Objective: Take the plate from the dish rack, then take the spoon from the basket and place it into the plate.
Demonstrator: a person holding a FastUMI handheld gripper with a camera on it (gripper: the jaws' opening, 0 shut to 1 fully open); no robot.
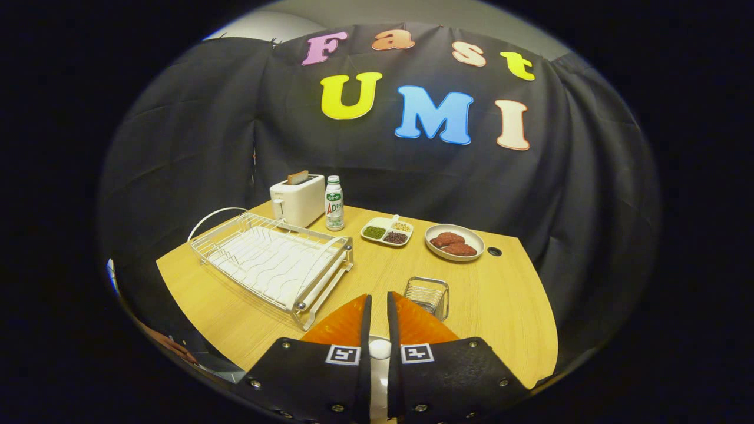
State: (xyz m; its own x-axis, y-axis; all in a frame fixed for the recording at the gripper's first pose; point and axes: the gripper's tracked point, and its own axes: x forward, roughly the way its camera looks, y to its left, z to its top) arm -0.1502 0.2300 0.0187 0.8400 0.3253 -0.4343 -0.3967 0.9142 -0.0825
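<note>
Down at the bottom centre, the gripper point(377, 321) has its two fingers nearly together, and between them sits a white rounded thing with an orange plate point(347, 327) spread under and beside the fingers. It looks like the spoon point(379, 348) held over the plate, though whether both fingers press on it I cannot tell. Just ahead, right of centre, the wire basket point(428, 294) stands with nothing visible in it. Left of centre, the dish rack point(271, 265) lies bare on the table point(500, 306), so the plate seems already taken. Farther back sit a toaster point(297, 200), a bottle point(334, 203), a divided tray point(387, 231) and a bowl point(455, 241), out of the working path.
</note>
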